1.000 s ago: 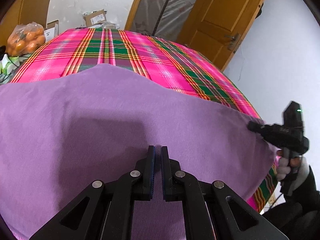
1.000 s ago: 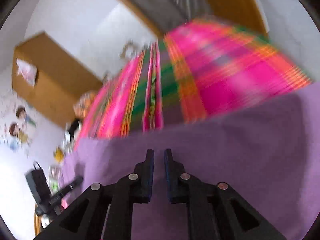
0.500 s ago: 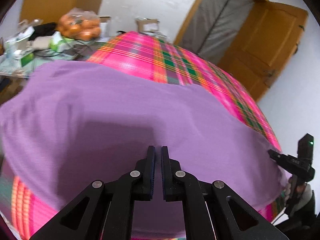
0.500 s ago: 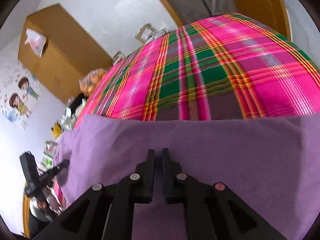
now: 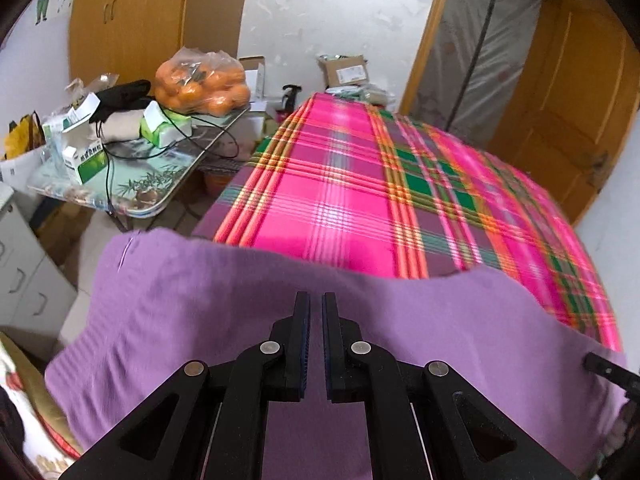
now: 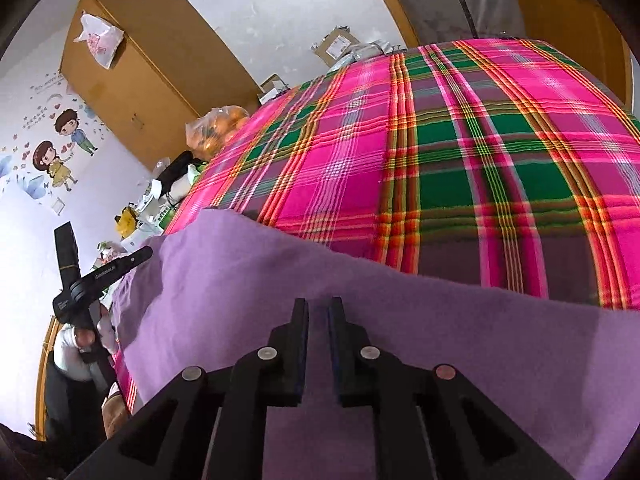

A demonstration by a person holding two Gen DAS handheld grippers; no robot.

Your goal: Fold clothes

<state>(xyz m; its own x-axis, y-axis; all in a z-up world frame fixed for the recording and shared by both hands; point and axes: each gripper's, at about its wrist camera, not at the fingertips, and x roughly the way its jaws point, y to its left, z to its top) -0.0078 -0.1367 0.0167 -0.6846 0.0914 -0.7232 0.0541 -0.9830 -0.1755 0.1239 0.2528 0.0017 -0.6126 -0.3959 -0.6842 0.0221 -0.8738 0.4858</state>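
A: Left wrist view first. What holds what?

B: A clear plastic bag full of oranges sits at the far edge of the side desk, next to green-and-white cartons, a black bundle and loose cables. Cardboard boxes stand on the floor past the far end of the bed; what is in them I cannot tell.

A: And the garment?

B: The purple garment spreads over the near edge of the bed's pink plaid cover, and its left part hangs past the bed's left edge. The left gripper sits right over it with its jaws drawn almost together; purple fabric shows in the narrow slit, so it looks clamped on the cloth. The tip of the right gripper shows at the garment's right end.

A: Right wrist view?

B: The same bag of oranges shows beyond the bed's left edge, and a white plastic bag lies on top of the wooden wardrobe. The purple garment covers the near edge of the bed. The right gripper is just above it, jaws a little apart, with cloth in the gap; whether the pads press on it I cannot tell. At the garment's left corner, the left gripper is carried by a hand.
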